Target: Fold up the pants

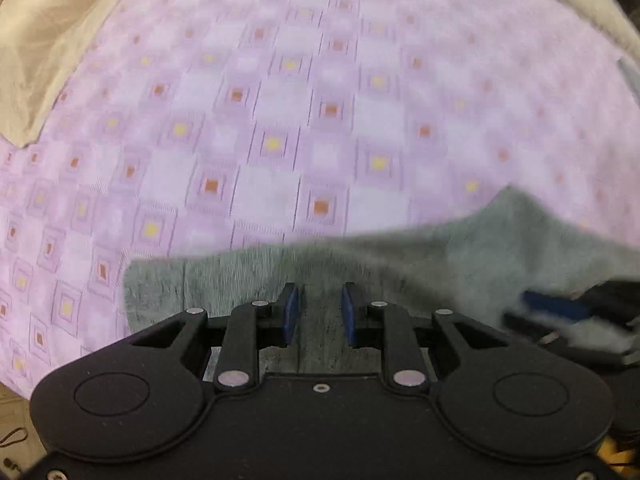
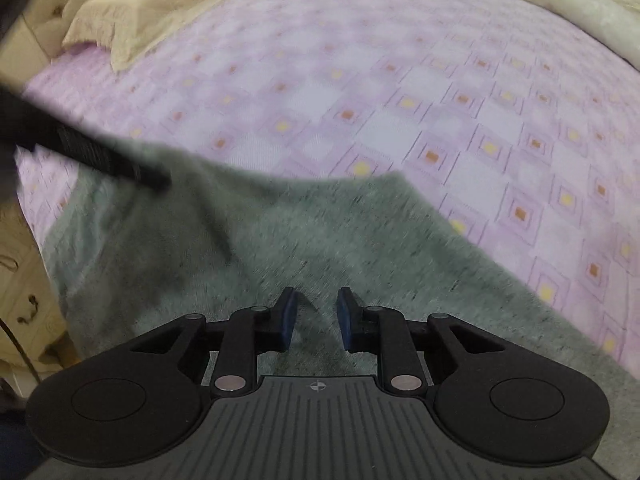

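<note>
The grey pants (image 1: 420, 264) lie on a pink patterned bedsheet (image 1: 280, 100), near the bed's front edge. My left gripper (image 1: 319, 312) is open, its blue pads apart just over the grey cloth. In the right wrist view the pants (image 2: 300, 240) spread wide below my right gripper (image 2: 317, 316), which is open with its pads apart over the fabric. The left gripper's black finger (image 2: 92, 152) shows at the left, over the pants' far edge. The right gripper (image 1: 560, 312) shows blurred at the right in the left wrist view.
A beige duvet (image 2: 160, 8) is bunched at the far left of the bed, and a cream blanket (image 2: 568, 0) lies at the far right. A beige cabinet with a drawer handle (image 2: 28, 308) stands left of the bed. The sheet (image 2: 440, 80) stretches beyond the pants.
</note>
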Demonstrator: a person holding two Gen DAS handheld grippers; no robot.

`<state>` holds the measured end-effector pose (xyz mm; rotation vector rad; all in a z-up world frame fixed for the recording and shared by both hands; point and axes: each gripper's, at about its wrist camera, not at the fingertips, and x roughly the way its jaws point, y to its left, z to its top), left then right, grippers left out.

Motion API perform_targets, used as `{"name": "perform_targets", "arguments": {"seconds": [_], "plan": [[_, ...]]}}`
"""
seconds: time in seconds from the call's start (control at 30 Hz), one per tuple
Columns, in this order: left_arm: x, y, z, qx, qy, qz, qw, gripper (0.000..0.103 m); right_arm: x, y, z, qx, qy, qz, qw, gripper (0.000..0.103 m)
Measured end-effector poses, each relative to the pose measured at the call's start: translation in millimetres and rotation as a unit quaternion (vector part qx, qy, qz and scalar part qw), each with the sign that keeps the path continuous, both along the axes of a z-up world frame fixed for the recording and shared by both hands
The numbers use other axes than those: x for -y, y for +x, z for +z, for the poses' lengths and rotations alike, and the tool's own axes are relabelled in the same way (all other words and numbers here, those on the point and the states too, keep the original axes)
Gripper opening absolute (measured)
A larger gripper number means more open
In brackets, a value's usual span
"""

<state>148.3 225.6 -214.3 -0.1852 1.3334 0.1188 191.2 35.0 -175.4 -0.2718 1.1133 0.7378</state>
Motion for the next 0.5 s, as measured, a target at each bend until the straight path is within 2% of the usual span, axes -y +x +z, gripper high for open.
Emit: {"name": "perform_targets", "arguments": {"seconds": [0.07, 0.1, 0.23, 0.37, 0.5], "plan": [[3, -11, -12, -0.023, 0.006, -0.013, 0.9996, 0.032, 7, 8, 14, 0.012, 0.024, -0.022, 0.999, 0.022], [6, -18, -15, -0.024, 0.009, -0.019, 0.9995, 0.037, 11, 13, 20, 0.021, 0.035, -0.035, 0.999, 0.023], [8, -43, -20, -0.018, 0.009, -0.024, 0.9995, 0.039, 17, 41, 27, 0.054, 0.051, -0.062, 0.995, 0.032], [5, -41, -22, -0.027, 0.008, -0.018, 0.9995, 0.039, 6, 74, 8, 0.032, 0.042, -0.054, 0.997, 0.033], [6, -39, -23, -0.028, 0.011, -0.024, 0.9993, 0.039, -4, 79, -11, -0.037, 0.027, -0.024, 0.999, 0.033]]}}
